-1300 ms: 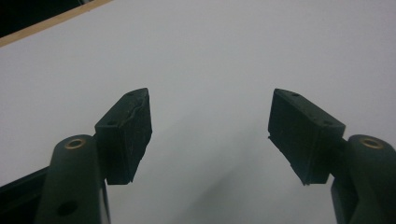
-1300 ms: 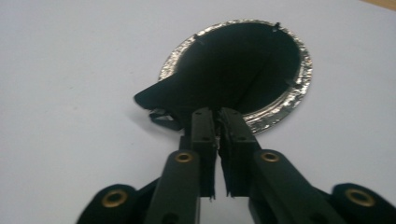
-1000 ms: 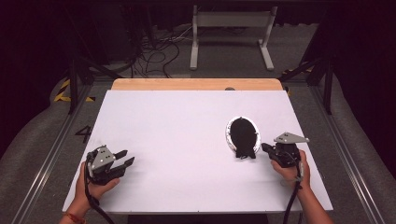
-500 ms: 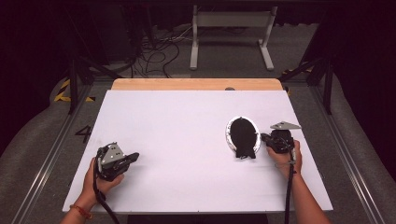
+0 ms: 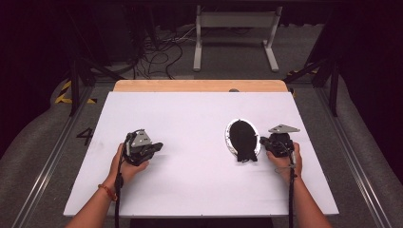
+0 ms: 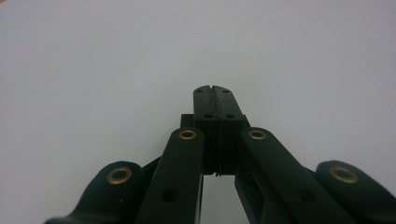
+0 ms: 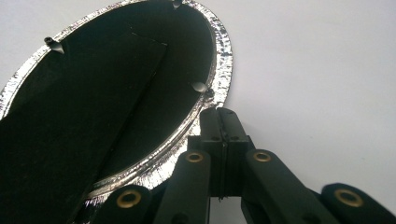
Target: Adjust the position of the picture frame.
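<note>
Both grippers closed empty: right gripper [image 5: 264, 141] tips touch foil-rimmed dish [image 7: 219, 60] edge, dark cloth [image 5: 243, 141] inside draping toward the person, just left of it; left gripper [image 5: 157, 147] well apart.

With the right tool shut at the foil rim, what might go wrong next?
1. The right tool, shut and empty at the foil rim, may shove or crumple it rather than grip it.
2. The black strip overhangs the near edge; a nudge could slide it off.
3. The left tool is too far off to steady anything.
</note>
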Demonstrator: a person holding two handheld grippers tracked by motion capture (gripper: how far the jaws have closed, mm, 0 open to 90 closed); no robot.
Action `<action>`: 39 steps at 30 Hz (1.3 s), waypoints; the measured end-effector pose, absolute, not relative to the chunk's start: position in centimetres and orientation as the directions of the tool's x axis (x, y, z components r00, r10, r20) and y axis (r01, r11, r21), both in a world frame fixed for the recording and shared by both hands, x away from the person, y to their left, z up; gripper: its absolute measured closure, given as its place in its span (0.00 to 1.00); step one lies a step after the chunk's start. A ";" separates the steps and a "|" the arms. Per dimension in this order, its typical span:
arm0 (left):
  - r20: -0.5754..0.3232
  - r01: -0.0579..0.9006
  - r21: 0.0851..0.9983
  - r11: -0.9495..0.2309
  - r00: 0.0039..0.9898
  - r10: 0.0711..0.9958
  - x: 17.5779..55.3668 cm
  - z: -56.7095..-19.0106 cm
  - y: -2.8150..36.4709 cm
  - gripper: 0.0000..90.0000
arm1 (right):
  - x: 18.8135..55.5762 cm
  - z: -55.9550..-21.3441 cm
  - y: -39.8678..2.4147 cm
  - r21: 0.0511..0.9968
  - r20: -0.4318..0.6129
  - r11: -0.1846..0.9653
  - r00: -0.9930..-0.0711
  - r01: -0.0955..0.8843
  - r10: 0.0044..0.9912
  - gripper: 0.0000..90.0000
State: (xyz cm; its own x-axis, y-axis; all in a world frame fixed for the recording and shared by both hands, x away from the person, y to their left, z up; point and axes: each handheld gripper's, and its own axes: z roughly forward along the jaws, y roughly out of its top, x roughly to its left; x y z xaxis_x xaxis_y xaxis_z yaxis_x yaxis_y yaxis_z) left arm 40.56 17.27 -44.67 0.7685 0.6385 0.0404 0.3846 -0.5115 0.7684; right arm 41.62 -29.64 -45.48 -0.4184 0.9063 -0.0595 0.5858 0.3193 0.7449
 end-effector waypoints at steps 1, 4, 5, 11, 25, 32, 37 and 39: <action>0.031 0.388 0.773 -0.502 0.767 0.641 40.8 -44.6 17.0 1.00 | 41.6 -45.5 -29.5 0.746 -0.054 0.316 -0.420 0.586 0.906 1.00; 0.029 0.379 0.783 -0.493 0.770 0.637 41.1 -44.4 16.3 1.00 | 41.5 -45.6 -29.3 0.754 -0.034 0.299 -0.420 0.585 0.907 1.00; 0.032 0.374 0.784 -0.495 0.772 0.634 41.1 -44.4 16.2 1.00 | 41.4 -45.6 -29.3 0.754 -0.025 0.296 -0.425 0.586 0.905 1.00; 0.055 0.373 0.783 -0.498 0.756 0.652 40.7 -44.7 16.5 1.00 | 41.1 -45.7 -28.6 0.757 -0.027 0.321 -0.463 0.569 0.886 1.00; 0.037 0.382 0.788 -0.483 0.754 0.656 40.5 -44.7 17.6 1.00 | 41.1 -45.7 -27.5 0.756 -0.033 0.344 -0.493 0.557 0.869 1.00; 0.010 0.388 0.785 -0.484 0.773 0.635 41.0 -45.0 16.7 1.00 | 42.2 -45.7 -27.6 0.758 -0.021 0.319 -0.468 0.569 0.883 1.00; 0.003 0.400 0.768 -0.500 0.778 0.628 42.0 -45.5 15.8 1.00 | 43.7 -45.7 -27.8 0.756 0.029 0.266 -0.436 0.599 0.899 1.00; 0.019 0.395 0.761 -0.515 0.780 0.626 42.3 -45.5 15.4 1.00 | 44.2 -45.7 -28.0 0.755 0.048 0.252 -0.433 0.606 0.900 1.00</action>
State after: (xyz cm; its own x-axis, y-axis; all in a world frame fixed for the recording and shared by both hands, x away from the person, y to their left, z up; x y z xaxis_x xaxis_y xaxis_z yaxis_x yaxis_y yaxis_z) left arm 42.32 15.43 -45.54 0.7797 0.6258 0.0187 0.3949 -0.5148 0.7609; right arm 44.19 -27.99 -45.65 -0.4333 0.9000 0.0477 0.6056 0.2516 0.7549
